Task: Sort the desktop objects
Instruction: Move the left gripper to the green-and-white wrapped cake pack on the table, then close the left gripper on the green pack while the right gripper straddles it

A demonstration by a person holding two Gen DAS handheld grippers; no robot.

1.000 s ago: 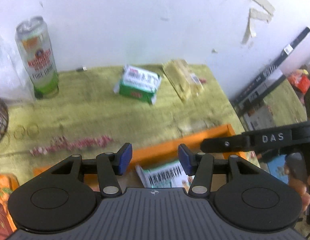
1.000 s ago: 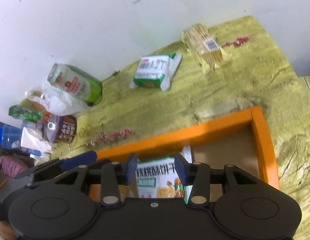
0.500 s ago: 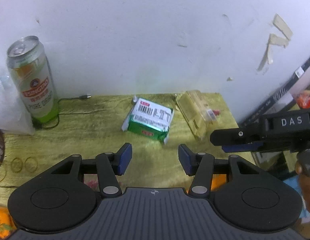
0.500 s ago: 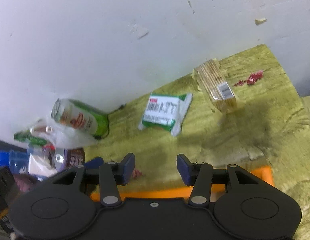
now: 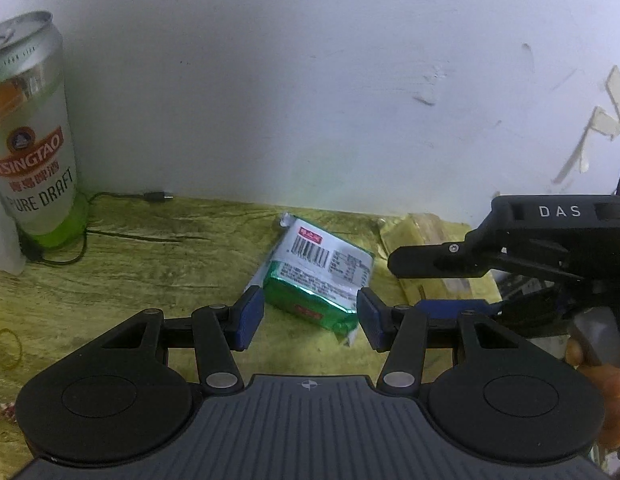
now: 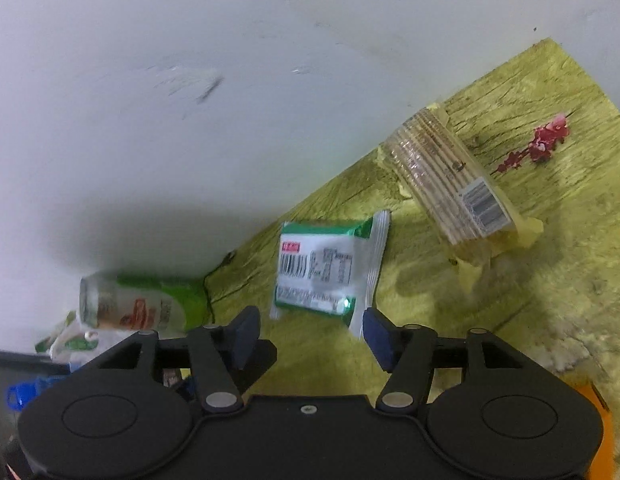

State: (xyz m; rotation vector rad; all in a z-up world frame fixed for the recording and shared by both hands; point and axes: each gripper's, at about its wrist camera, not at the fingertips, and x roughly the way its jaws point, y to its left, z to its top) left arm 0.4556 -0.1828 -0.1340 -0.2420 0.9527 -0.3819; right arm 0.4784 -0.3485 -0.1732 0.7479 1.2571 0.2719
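Snack packet (image 5: 318, 276), green-and-white foil, lies barcode-up on yellow-green tabletop (image 5: 141, 268). Left gripper (image 5: 310, 316) parted, nothing gripped. Right gripper (image 6: 310, 334) opening, empty, near the packet's edge.

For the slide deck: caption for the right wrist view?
Right gripper, jaws opening, above green snack packet on yellow tabletop.

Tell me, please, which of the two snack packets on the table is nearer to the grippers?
The green and white packet, lying barcode up just ahead of both grippers. The clear cracker packet lies farther back, toward the wall.
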